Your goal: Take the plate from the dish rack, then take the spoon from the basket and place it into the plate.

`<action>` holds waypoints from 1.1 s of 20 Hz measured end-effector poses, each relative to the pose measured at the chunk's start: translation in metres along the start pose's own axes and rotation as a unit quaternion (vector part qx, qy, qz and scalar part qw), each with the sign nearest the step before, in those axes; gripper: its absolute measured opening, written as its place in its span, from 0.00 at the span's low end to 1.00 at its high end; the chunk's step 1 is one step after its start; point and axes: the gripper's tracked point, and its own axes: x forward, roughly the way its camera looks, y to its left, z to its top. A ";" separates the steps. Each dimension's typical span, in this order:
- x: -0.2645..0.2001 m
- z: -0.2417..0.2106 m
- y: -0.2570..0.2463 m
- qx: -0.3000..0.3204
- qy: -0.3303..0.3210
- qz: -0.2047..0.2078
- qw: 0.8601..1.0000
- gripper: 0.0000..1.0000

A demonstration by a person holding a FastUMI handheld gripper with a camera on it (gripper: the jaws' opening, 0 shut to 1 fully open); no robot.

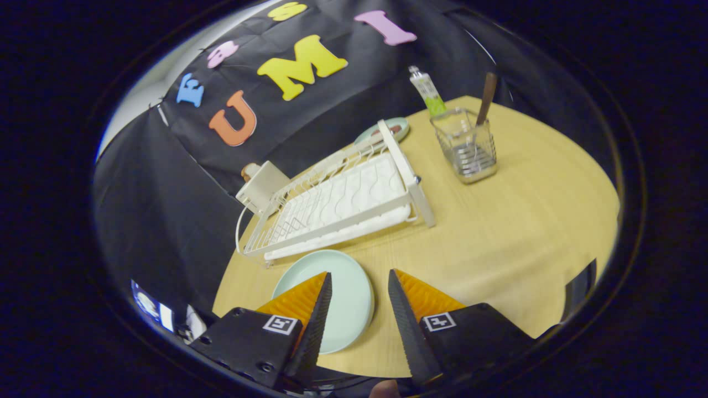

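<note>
A pale green plate (345, 298) lies flat on the wooden table (498, 232), just in front of the white dish rack (343, 199). My gripper (359, 279) hangs open above it, the left finger over the plate and the right finger past its rim, and nothing is held. Beyond the rack's right end stands a wire basket (467, 146). A spoon (487, 97) with a brown handle stands upright in it, its bowl hidden among the wires.
A green and white tube (427, 91) leans behind the basket. A second small dish (384, 130) lies behind the rack's far end, and a beige box (263, 185) sits at the rack's left corner. Bare tabletop stretches right of the plate.
</note>
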 end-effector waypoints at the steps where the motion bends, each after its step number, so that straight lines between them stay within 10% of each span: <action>1: -0.008 0.015 -0.010 -0.037 -0.042 -0.024 0.998 0.74; 9: -0.024 0.089 -0.095 -0.084 -0.193 -0.134 0.968 0.95; 22: 0.064 0.175 -0.199 -0.053 -0.203 -0.143 0.967 0.95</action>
